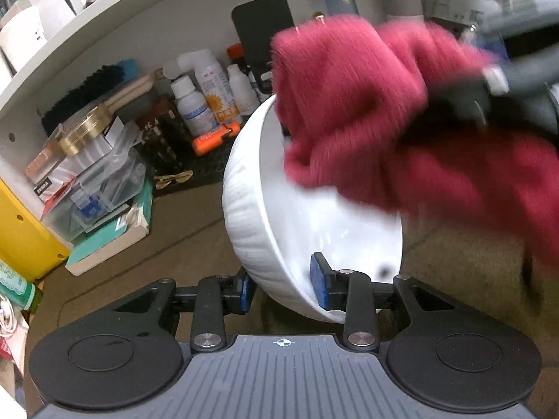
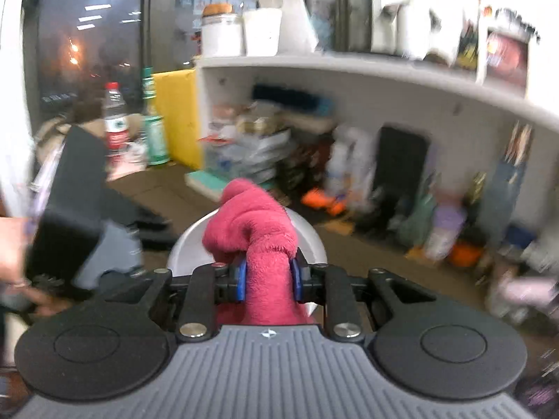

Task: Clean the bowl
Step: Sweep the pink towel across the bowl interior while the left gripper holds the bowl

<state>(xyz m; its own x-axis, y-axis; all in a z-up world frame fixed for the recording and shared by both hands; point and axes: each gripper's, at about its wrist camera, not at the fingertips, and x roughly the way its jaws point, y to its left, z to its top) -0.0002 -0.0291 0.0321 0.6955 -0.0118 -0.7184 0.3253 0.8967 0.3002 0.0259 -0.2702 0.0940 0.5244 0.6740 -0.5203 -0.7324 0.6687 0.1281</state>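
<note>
A white ribbed bowl (image 1: 255,209) is held tilted above the brown table. My left gripper (image 1: 283,289) is shut on the bowl's near rim, one blue pad inside and one outside. A red cloth (image 1: 367,104) is bunched over the bowl's upper right and inner wall, blurred. My right gripper (image 2: 269,281) is shut on the red cloth (image 2: 255,223), with the bowl (image 2: 188,244) behind it. The right gripper's dark body (image 1: 517,70) shows at the upper right of the left wrist view.
Under a white shelf (image 1: 115,10) stand white bottles (image 1: 206,97), an orange object (image 1: 215,138), stacked boxes and clear cases (image 1: 97,181) and a yellow panel (image 1: 21,234). Water bottles (image 2: 117,122) stand at the far left. The other gripper's body (image 2: 70,209) is close on the left.
</note>
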